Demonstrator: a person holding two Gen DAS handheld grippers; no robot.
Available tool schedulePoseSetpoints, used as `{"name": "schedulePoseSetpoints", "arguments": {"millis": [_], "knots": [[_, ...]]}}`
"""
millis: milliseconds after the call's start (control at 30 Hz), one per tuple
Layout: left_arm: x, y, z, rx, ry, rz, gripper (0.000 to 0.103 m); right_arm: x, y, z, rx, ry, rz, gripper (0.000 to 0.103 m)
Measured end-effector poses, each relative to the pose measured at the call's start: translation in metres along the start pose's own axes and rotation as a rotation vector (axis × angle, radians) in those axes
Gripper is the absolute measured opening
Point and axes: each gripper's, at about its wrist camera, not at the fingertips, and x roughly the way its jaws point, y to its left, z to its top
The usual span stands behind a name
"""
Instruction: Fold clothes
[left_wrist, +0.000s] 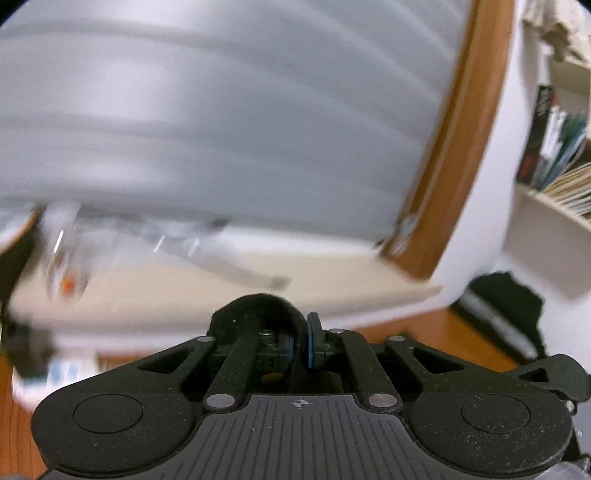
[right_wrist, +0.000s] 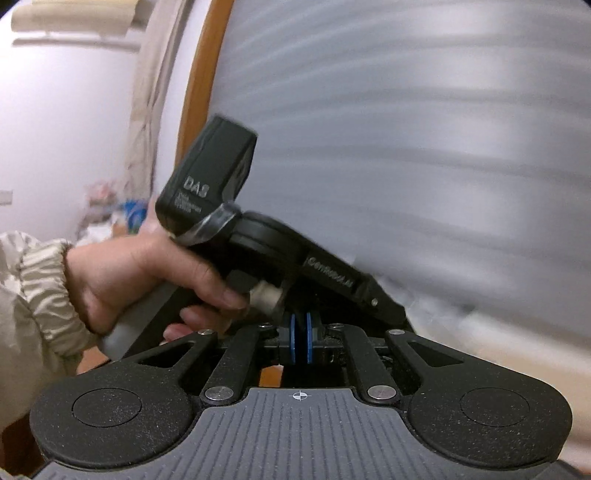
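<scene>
In the left wrist view, a bunch of black cloth (left_wrist: 255, 308) humps over the left finger of my left gripper (left_wrist: 301, 346). A fold of it runs down between the blue pads (left_wrist: 312, 345), which stand almost together and pinch it. In the right wrist view, my right gripper (right_wrist: 301, 342) has its blue pads (right_wrist: 293, 343) nearly touching, and I see no cloth between them. Just ahead of it, a hand (right_wrist: 147, 273) in a beige sleeve (right_wrist: 40, 295) holds the left gripper's black body (right_wrist: 210, 184). The rest of the garment is hidden.
A blurred grey slatted blind (left_wrist: 221, 110) in a wooden frame (left_wrist: 454, 147) fills the background, with a beige surface (left_wrist: 166, 295) below it. A bookshelf (left_wrist: 554, 155) and a black object (left_wrist: 506, 306) are at the right. A curtain (right_wrist: 147, 110) and clutter (right_wrist: 114, 214) are at the left.
</scene>
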Motion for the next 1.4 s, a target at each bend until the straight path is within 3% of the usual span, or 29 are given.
{"name": "schedulePoseSetpoints", "arguments": {"millis": [33,67,133,167,233,300,500,600,767,933,1167,1400], "knots": [[0.004,0.01,-0.015,-0.016,0.017,0.028,0.017,0.01,0.006,-0.012,0.004,0.026,0.01,0.015],[0.009,0.017,-0.029,-0.025,0.033,0.059,0.025,0.018,0.011,-0.022,0.004,0.054,0.02,0.029],[0.013,0.034,-0.052,-0.032,0.057,0.117,0.036,0.032,0.019,-0.04,-0.001,0.111,0.042,0.042],[0.015,0.04,-0.061,-0.036,0.064,0.152,0.038,0.036,0.021,-0.047,0.001,0.135,0.052,0.044],[0.015,0.05,-0.072,-0.039,0.059,0.213,0.065,0.034,0.017,-0.055,0.009,0.161,0.056,0.047],[0.008,0.059,-0.075,-0.041,0.039,0.249,0.071,0.027,0.007,-0.058,0.017,0.166,0.044,0.054],[-0.007,0.074,-0.066,-0.067,0.007,0.305,0.07,0.007,-0.037,-0.067,0.036,0.186,-0.055,0.056],[-0.007,0.072,-0.064,-0.062,0.018,0.287,0.066,-0.003,-0.059,-0.077,0.064,0.215,-0.081,0.041],[0.0,0.065,-0.078,-0.03,0.048,0.276,0.066,-0.018,-0.077,-0.101,0.045,0.278,-0.109,0.04],[-0.003,0.047,-0.075,-0.004,0.014,0.264,0.068,-0.057,-0.111,-0.118,0.057,0.307,-0.198,0.04],[0.031,-0.005,-0.054,0.075,-0.008,0.158,0.071,-0.144,-0.17,-0.151,0.126,0.372,-0.383,0.04],[0.12,-0.078,-0.057,0.189,0.056,-0.001,0.07,-0.187,-0.178,-0.187,0.166,0.432,-0.414,0.035]]}}
